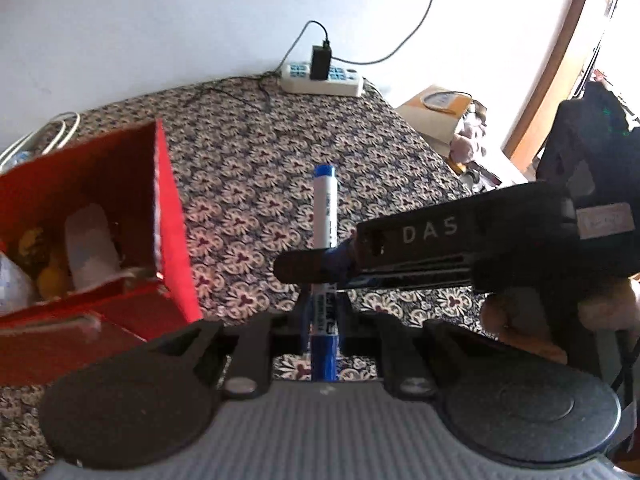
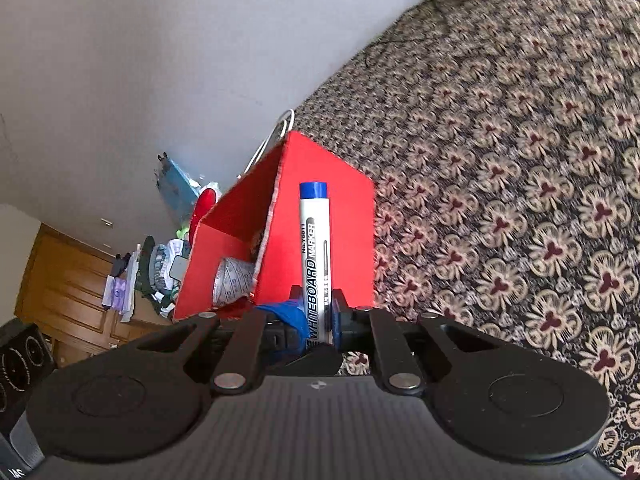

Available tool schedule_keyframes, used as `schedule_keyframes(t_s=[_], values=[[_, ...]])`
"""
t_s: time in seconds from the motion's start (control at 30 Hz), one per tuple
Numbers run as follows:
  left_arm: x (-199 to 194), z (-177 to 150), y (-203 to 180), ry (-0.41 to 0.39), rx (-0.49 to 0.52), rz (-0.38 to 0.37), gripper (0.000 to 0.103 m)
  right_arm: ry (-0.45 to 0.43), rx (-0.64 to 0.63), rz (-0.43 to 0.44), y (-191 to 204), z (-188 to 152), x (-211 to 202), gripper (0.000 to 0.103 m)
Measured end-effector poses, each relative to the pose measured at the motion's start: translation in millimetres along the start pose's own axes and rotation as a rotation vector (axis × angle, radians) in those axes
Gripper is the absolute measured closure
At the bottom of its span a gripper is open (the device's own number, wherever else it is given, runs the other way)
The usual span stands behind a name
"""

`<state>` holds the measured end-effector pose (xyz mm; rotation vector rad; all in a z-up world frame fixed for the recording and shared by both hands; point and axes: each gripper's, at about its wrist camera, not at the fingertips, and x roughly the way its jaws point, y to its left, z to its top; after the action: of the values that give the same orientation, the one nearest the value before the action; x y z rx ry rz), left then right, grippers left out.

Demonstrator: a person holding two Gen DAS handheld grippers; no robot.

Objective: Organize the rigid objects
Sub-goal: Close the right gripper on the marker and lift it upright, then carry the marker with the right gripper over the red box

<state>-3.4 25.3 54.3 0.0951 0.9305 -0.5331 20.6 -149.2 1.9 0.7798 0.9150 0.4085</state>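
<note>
Left wrist view: the left gripper [image 1: 324,320] is clamped on a blue marker [image 1: 325,208], long axis pointing away along the fingers; the right gripper [image 1: 316,270] crosses it from the right, and the red box [image 1: 172,216] sits open to the left, near. Right wrist view: the right gripper [image 2: 318,312] is closed on a marker [image 2: 316,248] standing along its fingers, the red box [image 2: 320,168] just behind and left. Judgement: the left hand seems nearer the box mouth.
</note>
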Motion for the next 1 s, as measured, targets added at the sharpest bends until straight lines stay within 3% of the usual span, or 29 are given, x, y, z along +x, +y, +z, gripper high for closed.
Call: schedule_keyframes(t_s=[0.2, 0.57, 0.77, 1.0], values=[[-15, 13, 19, -0.025, 0.009, 0.0, 0.094, -0.03, -0.028, -0.022, 30, 4, 12, 0.103], [-56, 24, 81, -0.075, 0.048, 0.012, 0.093, -0.092, -0.113, -0.055, 110, -9, 75, 0.103], [-64, 24, 116, -0.079, 0.064, 0.02, 0.093, -0.111, -0.165, -0.088, 133, -16, 106, 0.103], [-69, 28, 143, -0.093, 0.072, 0.004, 0.093, -0.13, -0.208, -0.13, 141, -15, 109, 0.103]])
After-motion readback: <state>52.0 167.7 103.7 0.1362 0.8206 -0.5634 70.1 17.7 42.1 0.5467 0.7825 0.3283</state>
